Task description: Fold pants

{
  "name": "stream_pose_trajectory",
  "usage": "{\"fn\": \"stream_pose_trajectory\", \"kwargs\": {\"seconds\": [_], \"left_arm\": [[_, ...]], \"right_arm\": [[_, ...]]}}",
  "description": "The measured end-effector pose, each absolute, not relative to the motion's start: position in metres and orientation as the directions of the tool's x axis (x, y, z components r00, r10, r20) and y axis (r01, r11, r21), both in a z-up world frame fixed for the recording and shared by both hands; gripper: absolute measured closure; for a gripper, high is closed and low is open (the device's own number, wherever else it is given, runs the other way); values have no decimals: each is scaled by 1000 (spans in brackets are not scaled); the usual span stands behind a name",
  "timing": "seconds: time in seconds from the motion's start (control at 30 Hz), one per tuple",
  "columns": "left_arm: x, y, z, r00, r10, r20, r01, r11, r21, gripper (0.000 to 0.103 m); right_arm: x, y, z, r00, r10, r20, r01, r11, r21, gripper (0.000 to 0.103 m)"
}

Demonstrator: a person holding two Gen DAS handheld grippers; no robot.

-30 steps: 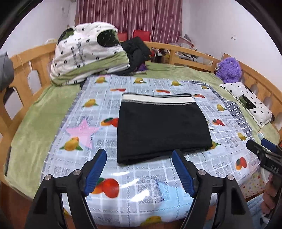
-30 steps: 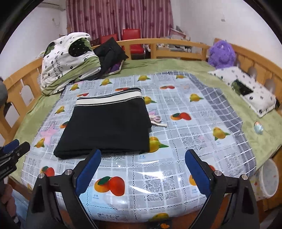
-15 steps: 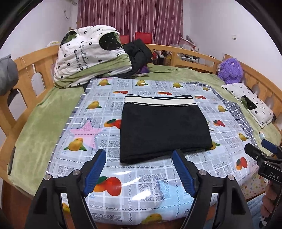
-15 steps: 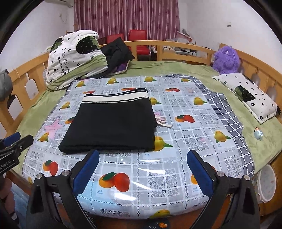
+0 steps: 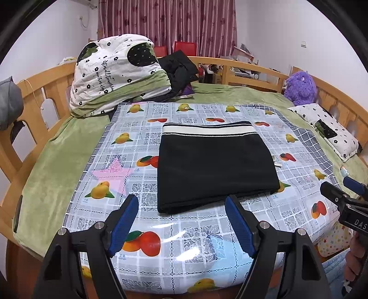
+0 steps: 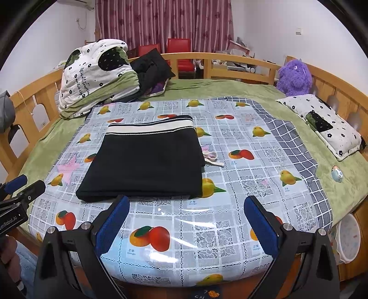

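We see the folded black pants (image 5: 215, 165) lying flat on the fruit-print cloth (image 5: 184, 239); our left tool (image 5: 181, 225) and right tool (image 6: 187, 222) hover nearer us, both spread apart, empty.

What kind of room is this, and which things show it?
Most likely a home bedroom: a wooden-railed bed with a folded quilt, a pillow and a purple plush toy, before dark red curtains.

fruit-print tablecloth (image 6: 230, 218), folded quilt (image 6: 92, 73), purple plush toy (image 6: 294, 77), red curtains (image 6: 161, 20)
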State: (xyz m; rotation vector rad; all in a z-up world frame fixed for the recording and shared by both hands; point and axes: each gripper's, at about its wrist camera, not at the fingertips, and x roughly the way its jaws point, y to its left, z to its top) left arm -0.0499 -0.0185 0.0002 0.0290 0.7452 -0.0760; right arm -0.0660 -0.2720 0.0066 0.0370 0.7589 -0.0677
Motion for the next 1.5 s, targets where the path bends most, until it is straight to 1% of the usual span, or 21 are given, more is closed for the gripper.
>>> {"fn": "stream_pose_trajectory", "kwargs": {"seconds": [1.5], "left_arm": [[-49, -15, 0, 726, -65, -685, 74, 997, -16, 27]], "right_arm": [[-67, -276, 8, 727, -61, -683, 96, 995, 14, 5]]}}
